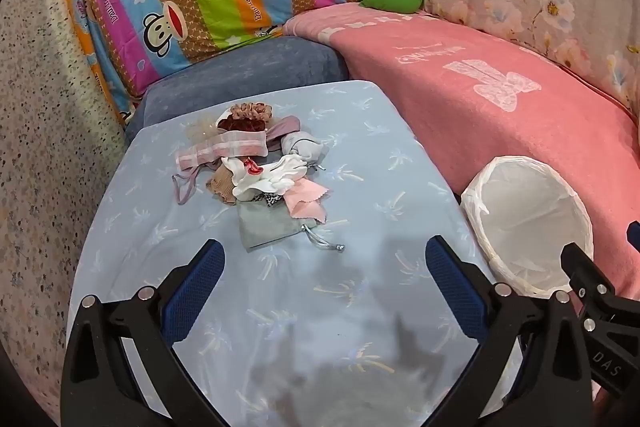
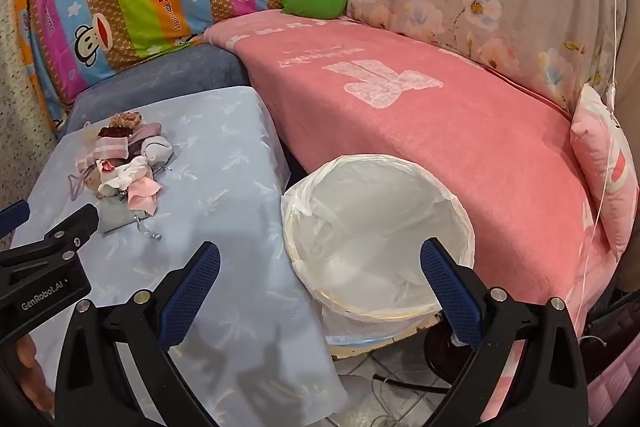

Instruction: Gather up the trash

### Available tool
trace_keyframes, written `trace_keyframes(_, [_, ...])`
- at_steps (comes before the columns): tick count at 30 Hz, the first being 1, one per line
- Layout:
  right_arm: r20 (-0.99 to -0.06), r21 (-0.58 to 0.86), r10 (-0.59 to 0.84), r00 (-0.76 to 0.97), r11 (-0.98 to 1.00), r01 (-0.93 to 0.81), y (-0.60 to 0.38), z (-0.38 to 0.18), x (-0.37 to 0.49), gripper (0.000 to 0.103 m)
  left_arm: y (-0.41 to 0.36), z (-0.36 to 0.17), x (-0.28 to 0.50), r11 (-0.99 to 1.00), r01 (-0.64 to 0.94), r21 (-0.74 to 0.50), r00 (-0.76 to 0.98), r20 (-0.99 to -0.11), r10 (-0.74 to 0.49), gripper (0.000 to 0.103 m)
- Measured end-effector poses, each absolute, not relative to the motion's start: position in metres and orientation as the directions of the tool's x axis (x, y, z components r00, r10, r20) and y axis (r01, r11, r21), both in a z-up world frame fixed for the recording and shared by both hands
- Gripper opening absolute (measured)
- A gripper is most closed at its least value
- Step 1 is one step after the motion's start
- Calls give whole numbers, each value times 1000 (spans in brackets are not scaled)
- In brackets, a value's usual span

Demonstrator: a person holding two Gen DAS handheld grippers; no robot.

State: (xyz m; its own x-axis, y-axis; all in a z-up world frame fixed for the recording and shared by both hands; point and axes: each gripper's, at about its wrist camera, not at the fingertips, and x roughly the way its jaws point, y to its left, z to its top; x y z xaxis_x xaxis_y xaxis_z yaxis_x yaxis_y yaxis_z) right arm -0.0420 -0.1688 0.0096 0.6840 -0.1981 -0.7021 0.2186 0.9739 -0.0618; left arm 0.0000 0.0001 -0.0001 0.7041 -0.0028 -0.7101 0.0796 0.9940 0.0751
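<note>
Blue-padded fingers of the left hand-held gripper (image 1: 324, 281) frame the near edge of the desk (image 1: 400, 163), spread wide with nothing between them; the right hand-held gripper (image 2: 320, 283) is likewise spread and empty, poised partly over the lined bin (image 2: 464, 215). Trash to be collected lies as one loose heap (image 1: 256, 163) toward the far left of the desk's pale blue cloth, well apart from both grippers: scrunchies, a checked ribbon, a white crumpled cloth, pink pinked-edge fabric scraps and, nearest the camera, a grey drawstring pouch (image 1: 268, 227) with its cords trailing. All of it appears light, soft and compliant, so pieces should crush flat between the pads and may drag neighbours along or slip out if pinched only at an edge. Best purchase is probably on a bunched fold or the thick ring of a scrunchie, taken from above. Bin stands just right of the desk, its white liner open, against the pink-covered sofa (image 2: 440, 131).
</note>
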Motion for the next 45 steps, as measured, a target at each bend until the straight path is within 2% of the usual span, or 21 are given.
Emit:
trace_keyframes(14, [-697, -50, -198, 689, 972, 229, -177, 13, -48, 97, -8, 15, 2, 993, 84, 80, 706, -709, -3, 96])
trace_keyframes(18, [-697, -48, -197, 690, 972, 230, -178, 14, -49, 97, -8, 2, -4, 993, 86, 85, 712, -702, -2, 96])
trace_keyframes(45, [-699, -48, -197, 688, 972, 230, -180, 13, -49, 97, -8, 2, -3, 993, 84, 82, 706, -708, -1, 96])
